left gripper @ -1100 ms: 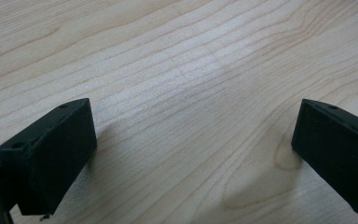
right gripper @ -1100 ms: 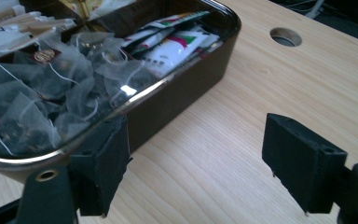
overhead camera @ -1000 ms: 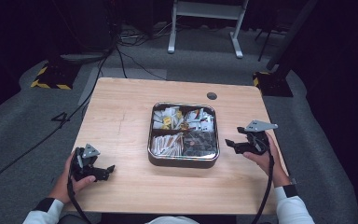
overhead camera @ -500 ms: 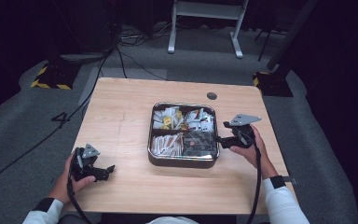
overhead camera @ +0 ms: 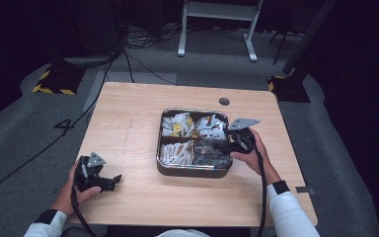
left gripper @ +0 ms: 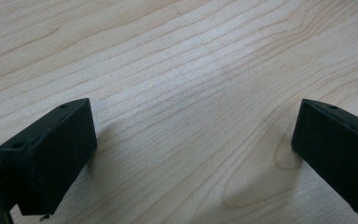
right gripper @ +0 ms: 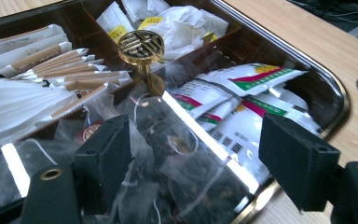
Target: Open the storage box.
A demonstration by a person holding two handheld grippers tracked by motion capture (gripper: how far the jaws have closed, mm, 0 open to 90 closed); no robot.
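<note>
A dark square box with a metal rim stands mid-table, split into compartments under a clear lid with a gold knob. It holds paper sticks, white-and-green sachets and mesh tea bags. My right gripper hovers at the box's right side, over the near right compartment. It stands open just above the tea bags, with nothing between its jaws. My left gripper rests near the table's front left corner, open over bare wood.
The wooden table has a round cable hole behind the box. A white metal frame and cables lie on the grey floor beyond the table. Bare wood surrounds the box on all sides.
My right gripper has moved left from the table's right side to the box's right edge, over the near right compartment. The left gripper has stayed put.
</note>
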